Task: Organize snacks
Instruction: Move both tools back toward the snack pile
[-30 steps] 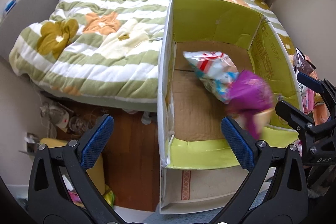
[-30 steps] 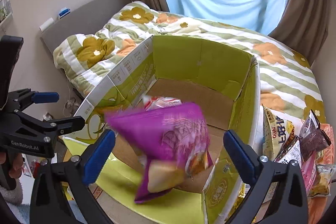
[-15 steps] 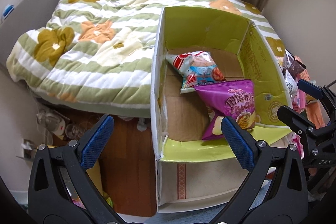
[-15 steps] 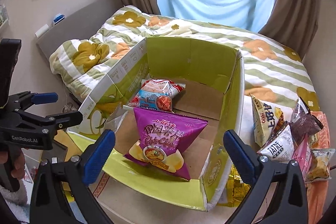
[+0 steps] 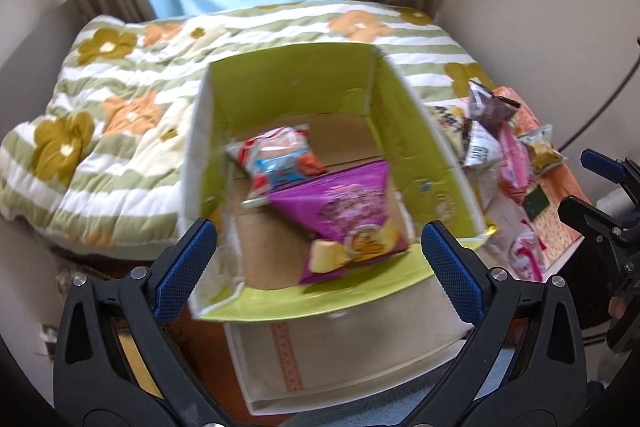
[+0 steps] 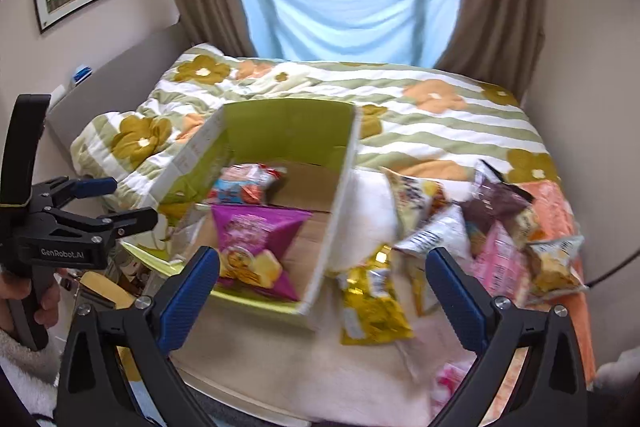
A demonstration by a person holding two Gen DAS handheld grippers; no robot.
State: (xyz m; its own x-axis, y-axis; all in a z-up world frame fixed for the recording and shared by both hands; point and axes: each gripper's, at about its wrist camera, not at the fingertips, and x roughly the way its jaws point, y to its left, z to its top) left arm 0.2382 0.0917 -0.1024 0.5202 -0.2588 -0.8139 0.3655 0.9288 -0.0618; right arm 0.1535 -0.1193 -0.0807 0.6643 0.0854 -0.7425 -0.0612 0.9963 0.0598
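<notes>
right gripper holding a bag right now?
No, the right gripper is open and empty; the purple chip bag lies in the green box.

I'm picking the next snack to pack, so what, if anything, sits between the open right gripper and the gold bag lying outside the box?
Nothing visible does. The gold bag lies in the open just ahead of the right gripper, right of the box wall, with no other packet on top of it.
</notes>
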